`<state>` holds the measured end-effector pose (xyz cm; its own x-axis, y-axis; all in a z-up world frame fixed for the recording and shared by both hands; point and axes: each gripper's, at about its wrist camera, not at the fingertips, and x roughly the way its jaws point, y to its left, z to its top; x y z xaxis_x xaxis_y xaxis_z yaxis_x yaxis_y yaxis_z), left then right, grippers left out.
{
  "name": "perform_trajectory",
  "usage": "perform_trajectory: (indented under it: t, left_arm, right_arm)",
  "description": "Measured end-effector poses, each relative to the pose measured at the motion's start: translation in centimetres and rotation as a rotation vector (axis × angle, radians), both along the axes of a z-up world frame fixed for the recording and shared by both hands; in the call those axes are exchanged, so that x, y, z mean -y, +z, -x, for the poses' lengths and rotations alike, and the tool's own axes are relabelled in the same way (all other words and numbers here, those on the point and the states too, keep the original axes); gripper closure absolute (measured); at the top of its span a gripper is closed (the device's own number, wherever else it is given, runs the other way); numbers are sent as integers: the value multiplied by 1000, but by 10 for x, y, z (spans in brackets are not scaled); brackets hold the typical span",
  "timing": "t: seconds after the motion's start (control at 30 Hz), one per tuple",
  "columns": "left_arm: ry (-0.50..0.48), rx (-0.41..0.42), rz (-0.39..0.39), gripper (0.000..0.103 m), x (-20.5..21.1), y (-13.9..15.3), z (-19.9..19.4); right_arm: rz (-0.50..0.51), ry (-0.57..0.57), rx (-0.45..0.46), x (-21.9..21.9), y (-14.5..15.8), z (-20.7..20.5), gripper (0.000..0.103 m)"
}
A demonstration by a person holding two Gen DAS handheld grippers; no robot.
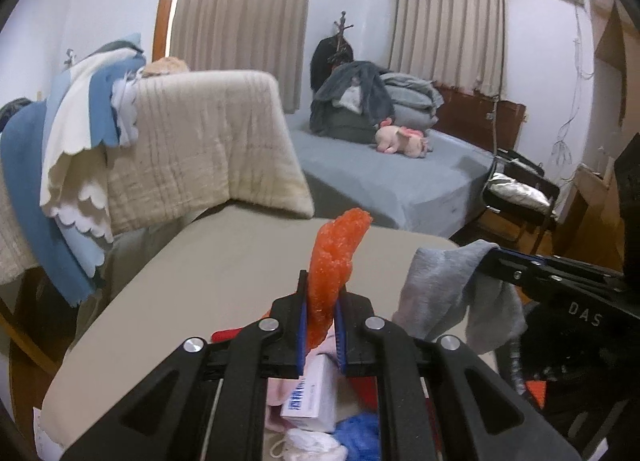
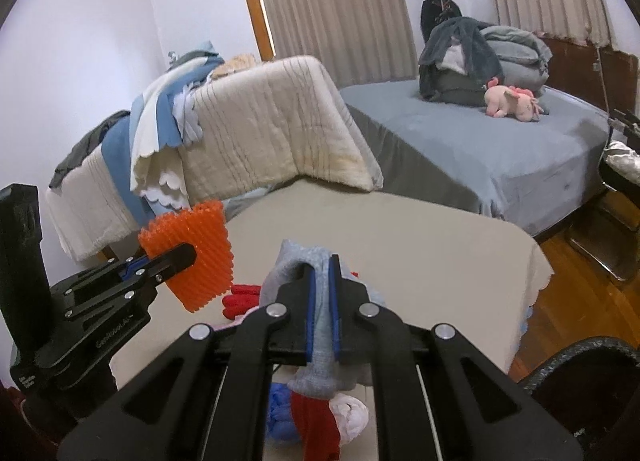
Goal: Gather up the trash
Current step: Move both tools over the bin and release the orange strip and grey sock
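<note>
Orange foam net (image 1: 334, 261) upright, long axis vertical

Soft, even indoor light (edges fisheye-warped, dark).

Black left gripper (image 1: 323, 303) and right gripper (image 2: 321, 293), blue pads, silver screws, faint white lettering, perhaps "DAS"

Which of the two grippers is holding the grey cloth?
The right gripper: its blue pads clamp the grey cloth. The left gripper holds the orange ridged piece instead.
</note>
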<state>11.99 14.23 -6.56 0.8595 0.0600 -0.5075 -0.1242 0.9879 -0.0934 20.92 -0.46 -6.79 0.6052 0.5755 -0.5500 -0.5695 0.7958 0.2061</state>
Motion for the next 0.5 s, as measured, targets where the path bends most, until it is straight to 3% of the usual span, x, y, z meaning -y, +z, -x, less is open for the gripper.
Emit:
perform_trajectory:
  t: [0.5]
  left_arm:
    - [-156,33,17,92,76,22,12]
  right_arm:
    - [-2,-118,72,78,33,35,97]
